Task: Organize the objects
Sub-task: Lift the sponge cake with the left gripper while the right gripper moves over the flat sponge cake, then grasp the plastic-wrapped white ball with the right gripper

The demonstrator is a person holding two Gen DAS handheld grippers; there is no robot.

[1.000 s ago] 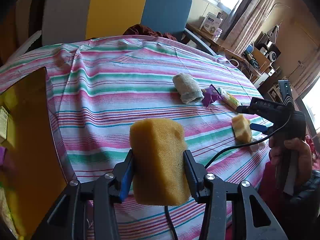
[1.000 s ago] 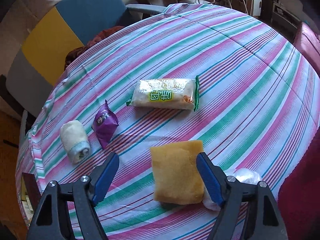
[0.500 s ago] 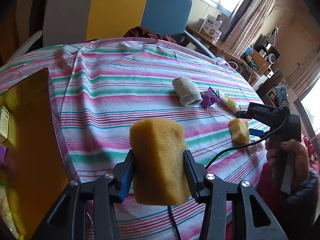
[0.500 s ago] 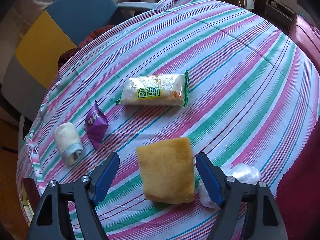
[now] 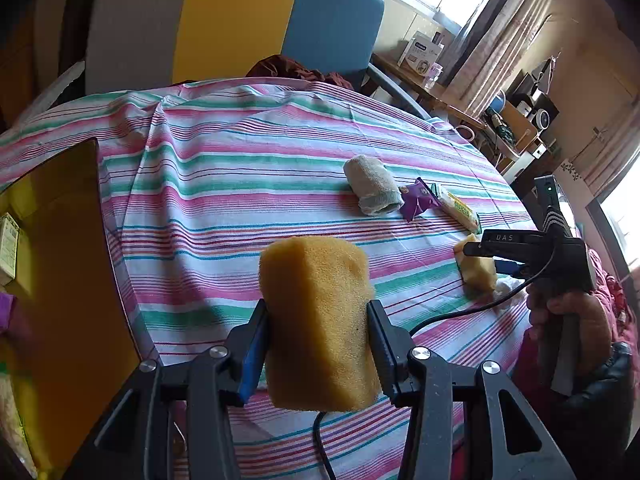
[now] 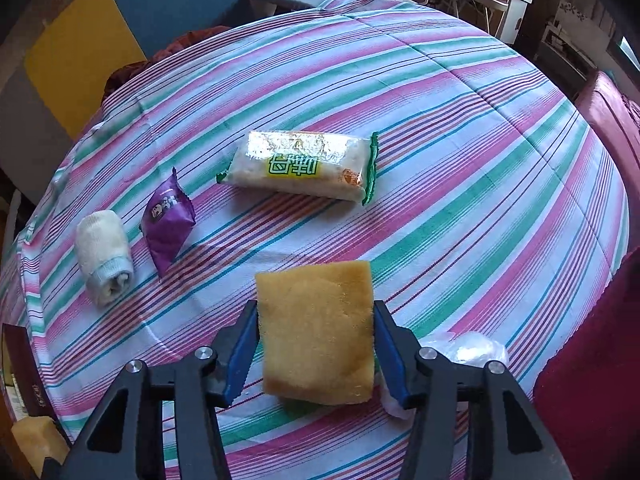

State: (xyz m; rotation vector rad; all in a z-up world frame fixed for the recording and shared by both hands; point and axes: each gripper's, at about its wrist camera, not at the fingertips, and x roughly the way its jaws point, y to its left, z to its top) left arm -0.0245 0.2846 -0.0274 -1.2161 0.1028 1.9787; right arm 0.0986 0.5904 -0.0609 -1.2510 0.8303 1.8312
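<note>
My left gripper [image 5: 317, 312] is shut on a yellow sponge [image 5: 316, 280] and holds it upright above the striped tablecloth [image 5: 240, 168]. A second, flatter yellow sponge [image 6: 316, 344] lies on the cloth near the table's front edge. Around it my right gripper [image 6: 315, 316] points steeply down, its jaws closing, and both blue pads [image 6: 244, 344] touch the sponge's sides. The left wrist view shows that gripper [image 5: 486, 258] at the far right over the same sponge [image 5: 476, 276], held by a hand.
A rolled white cloth [image 6: 105, 256], a purple snack packet [image 6: 168, 224] and a green-edged food pack [image 6: 300, 168] lie in a row further back. Crumpled clear plastic [image 6: 476, 350] sits beside the right pad. A yellow bin [image 5: 60, 260] stands at the left, a chair [image 5: 240, 20] behind.
My right gripper's jaws have gone from wide apart to closed against the flat sponge's sides. The left gripper and its sponge have not moved.
</note>
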